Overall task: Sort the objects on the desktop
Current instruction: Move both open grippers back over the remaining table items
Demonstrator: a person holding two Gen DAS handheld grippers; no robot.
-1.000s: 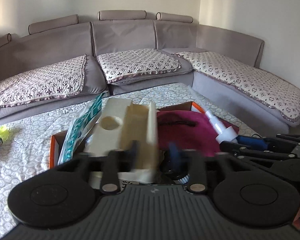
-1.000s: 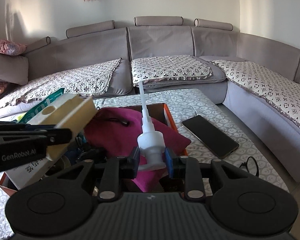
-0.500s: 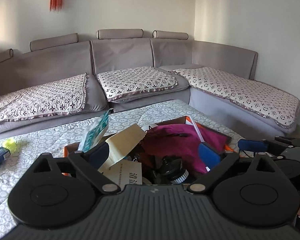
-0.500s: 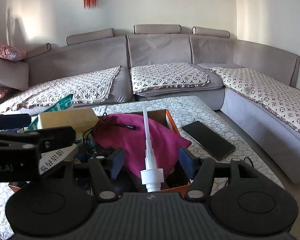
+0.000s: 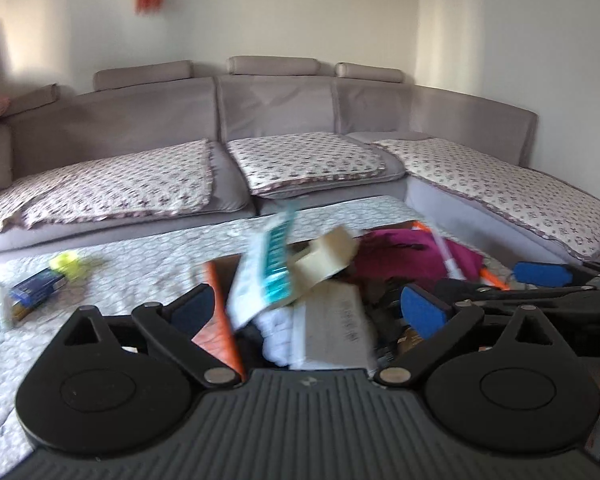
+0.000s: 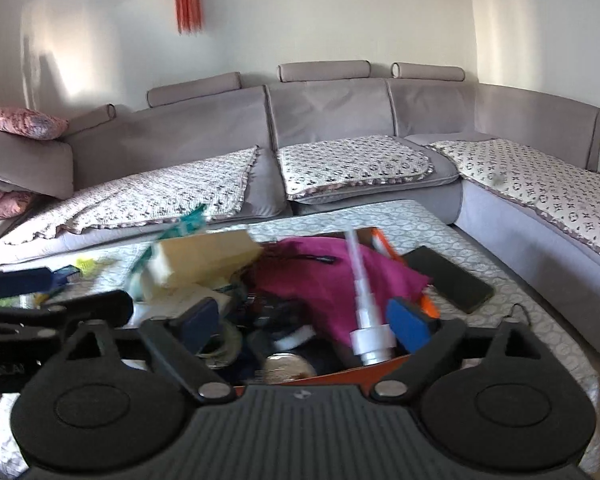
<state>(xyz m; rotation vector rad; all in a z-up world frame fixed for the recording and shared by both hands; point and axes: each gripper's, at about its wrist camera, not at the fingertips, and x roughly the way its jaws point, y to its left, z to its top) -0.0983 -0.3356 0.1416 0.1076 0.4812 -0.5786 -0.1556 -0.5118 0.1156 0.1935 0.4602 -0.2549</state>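
Note:
An orange-walled cardboard box [image 5: 216, 320] on the patterned table holds a heap of things. In it lie a cream box [image 5: 328, 258], a teal-and-white packet [image 5: 272, 272], a magenta pouch [image 5: 400, 256] and a white pump head with its tube [image 6: 370, 332]. My left gripper [image 5: 306, 308] hangs over the box's near left corner with its jaws opening and nothing between the pads. My right gripper [image 6: 304, 322] is over the box's near edge, jaws also opening. The pump rests loose just inside its right fingertip [image 6: 408, 324], and neither pad touches it.
A black phone [image 6: 452, 280] and a thin cable [image 6: 516, 312] lie on the table right of the box. A blue carton [image 5: 40, 284] and a yellow object [image 5: 66, 262] lie to its left. A grey corner sofa [image 5: 300, 160] wraps the far side.
Both grippers opened wide. The left let go of the cream box and the right let go of the pump; both things now lie in the box. Both grippers drew back and slightly up.

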